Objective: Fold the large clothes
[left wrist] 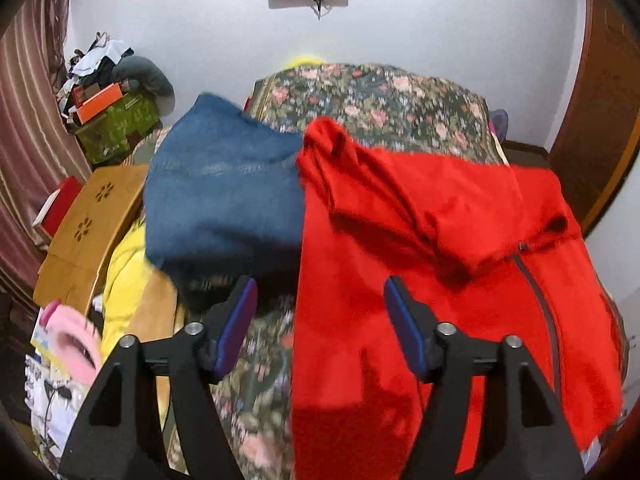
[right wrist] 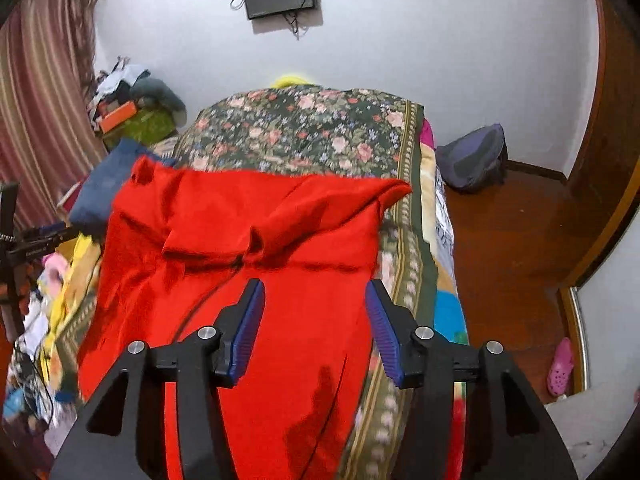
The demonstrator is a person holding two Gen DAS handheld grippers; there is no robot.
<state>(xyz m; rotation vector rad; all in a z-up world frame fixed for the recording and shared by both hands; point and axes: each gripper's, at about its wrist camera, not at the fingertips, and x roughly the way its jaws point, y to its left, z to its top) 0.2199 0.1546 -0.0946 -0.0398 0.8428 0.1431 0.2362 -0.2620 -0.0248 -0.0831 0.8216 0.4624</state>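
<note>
**A:** Red jacket (right wrist: 256, 240): where does it lie, and which way does it run?

**B:** It is spread on a bed with a flowered cover (right wrist: 304, 132). Its long axis runs from the near edge toward the far wall. The hood or collar end is bunched at the far end, and a dark zip line (left wrist: 536, 292) runs down the length.

**A:** And the two grippers?

**B:** Both hang above the near part of the bed, pointing forward and down. The left gripper (left wrist: 320, 320) has its blue pads spread, with nothing between them. It sits over the jacket's left edge, where red cloth meets bare cover. The right gripper (right wrist: 316, 320) is also spread and empty, above the jacket's right half, its right pad near the right edge.

**A:** Which is nearer the cloth?

**B:** Neither touches it, and I cannot tell which is closer. Each seems placed for its own side, so a fold along the length looks likely.

**A:** Anything beside it?

**B:** A blue garment (left wrist: 224, 184) lies just left of the jacket's far end.
</note>
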